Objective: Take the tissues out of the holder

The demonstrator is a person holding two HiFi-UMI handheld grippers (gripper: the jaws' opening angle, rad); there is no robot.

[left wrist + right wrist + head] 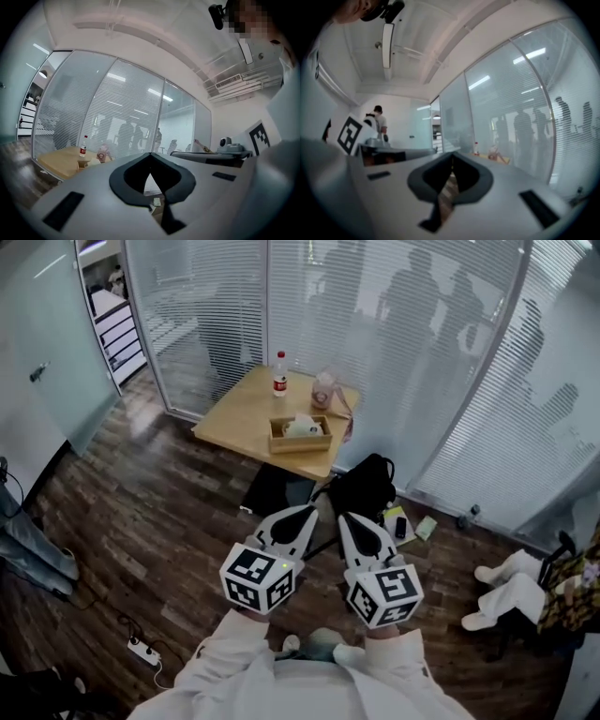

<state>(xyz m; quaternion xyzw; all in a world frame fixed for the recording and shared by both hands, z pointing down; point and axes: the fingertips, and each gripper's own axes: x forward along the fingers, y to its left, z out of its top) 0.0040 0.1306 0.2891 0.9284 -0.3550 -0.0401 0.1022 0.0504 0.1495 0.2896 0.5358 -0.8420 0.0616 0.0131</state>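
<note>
While jaws meet, tissues [302, 426] in holder [300, 443]

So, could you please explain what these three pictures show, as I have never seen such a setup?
No robot here: a person holds two hand-held tools, the left gripper and right gripper, each topped with a marker cube. The head view comes from a camera on the person's head, looking down; the other two from cameras riding on each gripper. Both are shut and empty. Ahead, a wooden table carries a tissue holder with tissues, a bottle and a pinkish item.
</note>
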